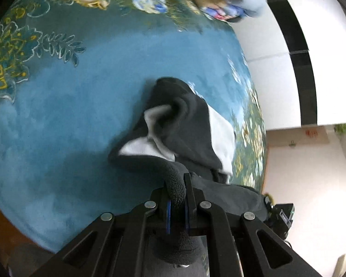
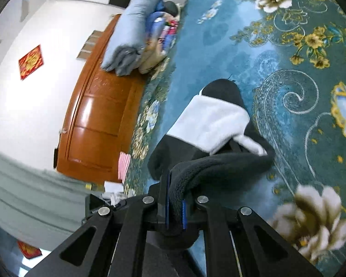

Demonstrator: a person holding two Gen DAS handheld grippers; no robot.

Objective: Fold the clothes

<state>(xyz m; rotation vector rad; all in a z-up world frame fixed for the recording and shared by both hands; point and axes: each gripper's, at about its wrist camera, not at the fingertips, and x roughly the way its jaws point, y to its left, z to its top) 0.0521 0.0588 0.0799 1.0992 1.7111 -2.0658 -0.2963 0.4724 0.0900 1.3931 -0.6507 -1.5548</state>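
White-walled room; a teal floral bedspread (image 2: 219,46) covers the bed, with an orange wooden headboard (image 2: 96,120) behind. A black-and-white fleece garment (image 2: 214,120) lies bunched mid-bedspread. The left gripper (image 1: 176,191) and right gripper (image 2: 175,191) each clench a dark fleece fold.

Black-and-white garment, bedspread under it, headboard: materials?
Garment: looks like fleece, matte; nubby pile shows where the right gripper and left gripper clamp it. Bedspread: probably soft short-pile plush, faint sheen, printed florals. Headboard: wood or wood-look panel, glossy orange lacquer, bright reflections.
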